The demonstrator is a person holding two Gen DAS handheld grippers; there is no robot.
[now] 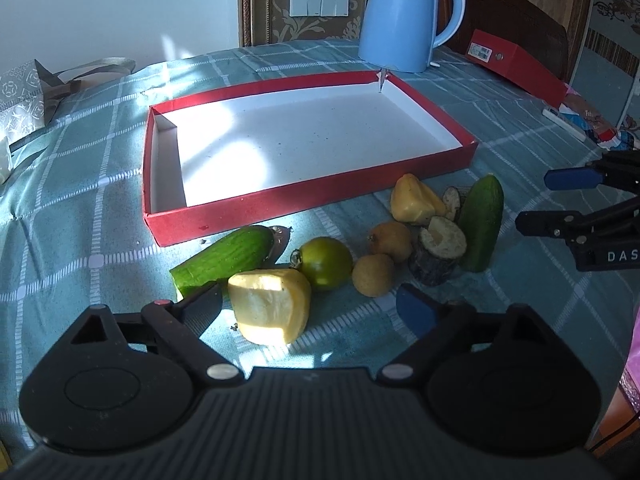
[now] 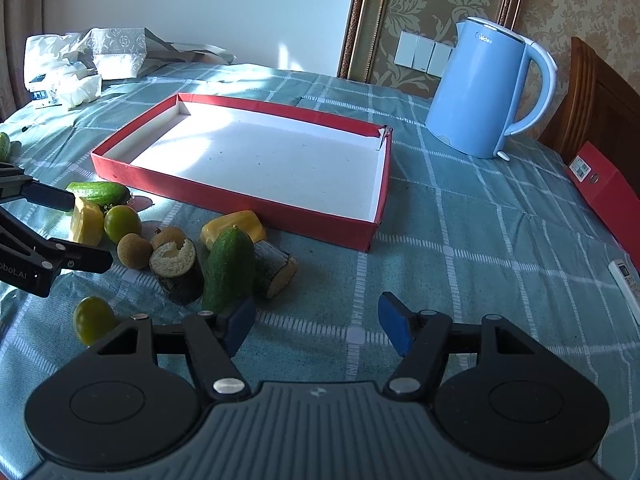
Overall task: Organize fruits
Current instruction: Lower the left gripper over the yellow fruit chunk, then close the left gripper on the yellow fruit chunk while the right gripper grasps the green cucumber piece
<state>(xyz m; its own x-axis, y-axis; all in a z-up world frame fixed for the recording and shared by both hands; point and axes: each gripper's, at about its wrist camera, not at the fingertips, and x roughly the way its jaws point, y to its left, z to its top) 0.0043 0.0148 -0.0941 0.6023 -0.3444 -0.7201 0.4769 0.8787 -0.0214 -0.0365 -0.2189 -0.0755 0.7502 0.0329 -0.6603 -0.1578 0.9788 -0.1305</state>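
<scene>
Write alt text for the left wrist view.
The left tongs stand open around a yellow chunk on a checked cloth, among cucumbers, green and brown fruits. Behind lies an empty red tray, with a blue kettle beyond.

Red tray (image 1: 316, 194) lies bare; kettle (image 1: 402, 16) blocks its far corner.

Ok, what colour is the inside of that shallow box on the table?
White inside, with red outer walls. The shallow box shows best in the right wrist view, and it holds nothing yet.
</scene>
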